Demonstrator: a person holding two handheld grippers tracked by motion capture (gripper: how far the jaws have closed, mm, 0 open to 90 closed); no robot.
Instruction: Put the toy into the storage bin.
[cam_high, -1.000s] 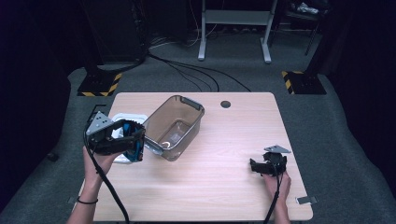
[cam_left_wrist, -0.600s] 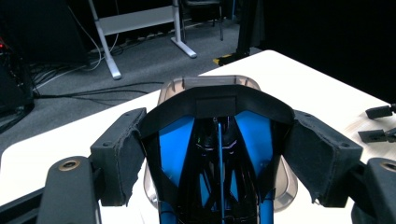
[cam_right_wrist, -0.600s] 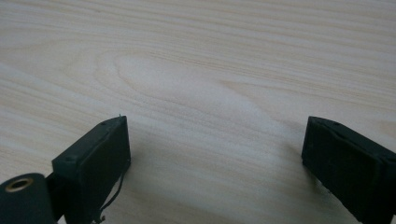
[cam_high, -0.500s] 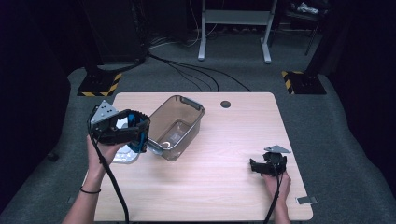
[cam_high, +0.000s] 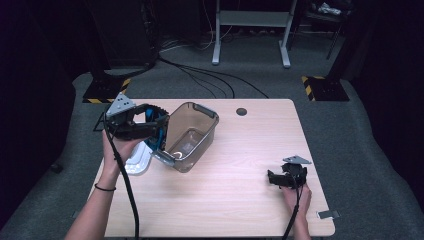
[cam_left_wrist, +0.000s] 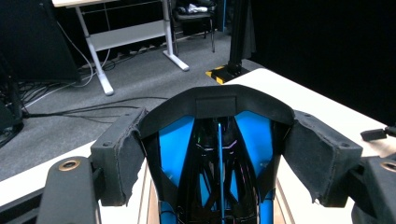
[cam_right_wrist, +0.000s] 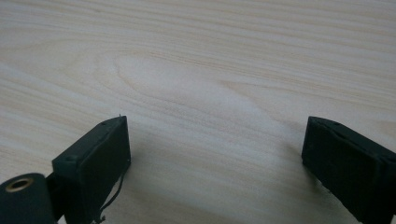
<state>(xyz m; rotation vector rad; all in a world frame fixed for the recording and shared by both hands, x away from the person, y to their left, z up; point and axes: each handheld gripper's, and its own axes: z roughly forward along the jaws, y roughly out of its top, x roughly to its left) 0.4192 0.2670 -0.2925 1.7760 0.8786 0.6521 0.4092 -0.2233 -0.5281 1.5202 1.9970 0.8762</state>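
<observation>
While the right tongs (cam_high: 272, 178) rest open and empty on the counter (cam_high: 240, 200), no writing is readable. Left tongs (cam_left_wrist: 219, 140) grip a black-and-blue object (cam_left_wrist: 219, 154) beside the clear bin (cam_high: 192, 135), raised above a white lid (cam_high: 137, 162).

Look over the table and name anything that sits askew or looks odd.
The clear plastic bin is tipped, leaning toward the left tool, which grips a black and blue object. A white lid lies flat beside it. The right tool rests open, empty.

overhead view, two close (shared table (cam_high: 225, 190))
</observation>
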